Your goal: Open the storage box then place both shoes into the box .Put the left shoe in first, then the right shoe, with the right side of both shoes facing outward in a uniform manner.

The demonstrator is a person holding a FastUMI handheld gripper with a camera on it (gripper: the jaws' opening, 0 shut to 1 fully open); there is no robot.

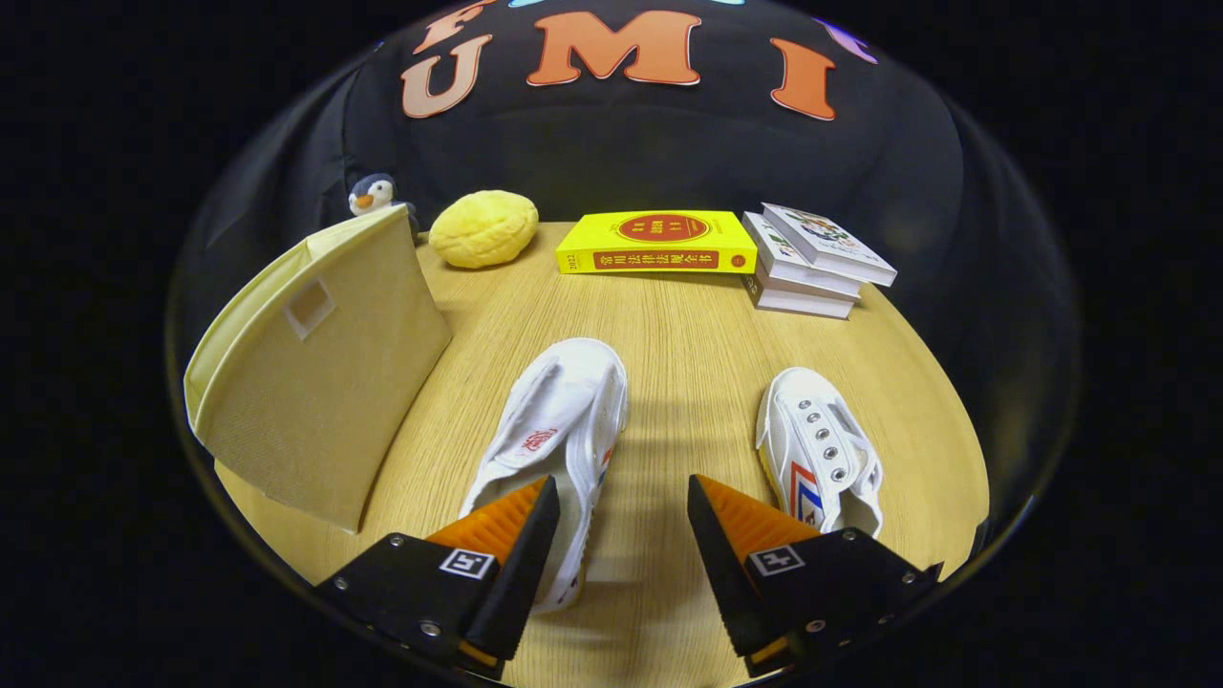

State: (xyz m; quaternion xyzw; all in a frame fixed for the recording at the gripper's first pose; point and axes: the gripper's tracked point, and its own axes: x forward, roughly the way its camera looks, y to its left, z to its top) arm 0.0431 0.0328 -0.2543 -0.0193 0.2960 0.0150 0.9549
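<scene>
Wood-grain table (688,344) seen from the gripper view. The gripper (621,506) hangs above the near part of the table with its jaws spread wide and nothing between them. One white shoe (559,420) lies on its side just ahead of the left finger, its heel end partly behind that finger; the other white shoe (817,444) lies sole-down just ahead of the right finger. Which is the left shoe cannot be told with certainty. The cream fabric storage box (320,377) stands beside the first shoe, to its left; its top appears covered by a flap, so it is judged not yet opened.

Beyond the shoes, along the far edge, lie a yellow book (657,243), a stack of white books (810,263), a yellow plush bun (483,228) and a small penguin toy (374,194).

Step in hand, as judged: opening the box. The next move calls for swinging left to the box's top edge and closing on the flap.
</scene>
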